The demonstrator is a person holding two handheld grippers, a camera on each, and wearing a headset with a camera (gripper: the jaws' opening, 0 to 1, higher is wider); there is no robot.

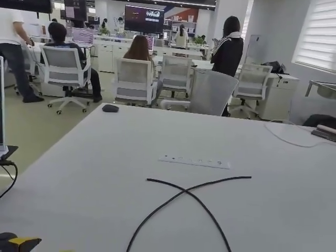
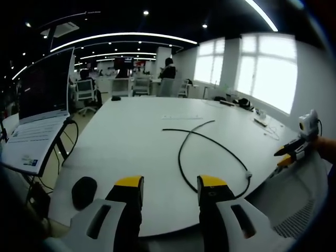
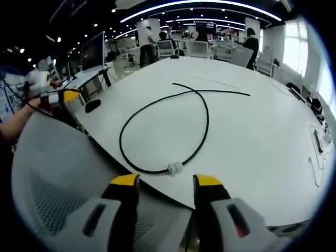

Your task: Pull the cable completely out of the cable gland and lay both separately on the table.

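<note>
My left gripper (image 2: 169,185) and right gripper (image 3: 165,181) both hung with jaws apart and empty, just off the near edge of the broad white table (image 1: 105,157). The long black cable (image 1: 185,193) lay looped and crossing itself. The small pale grey cable gland (image 3: 175,168) sat threaded on it close to that edge. I judged that pulling without pinning the gland could cinch the loop or drag the gland off the table.

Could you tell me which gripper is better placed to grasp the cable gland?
Probably the right gripper: its open jaws point almost straight at the gland, close ahead near the table edge. From the left gripper, the gland sits off to one side.
</note>
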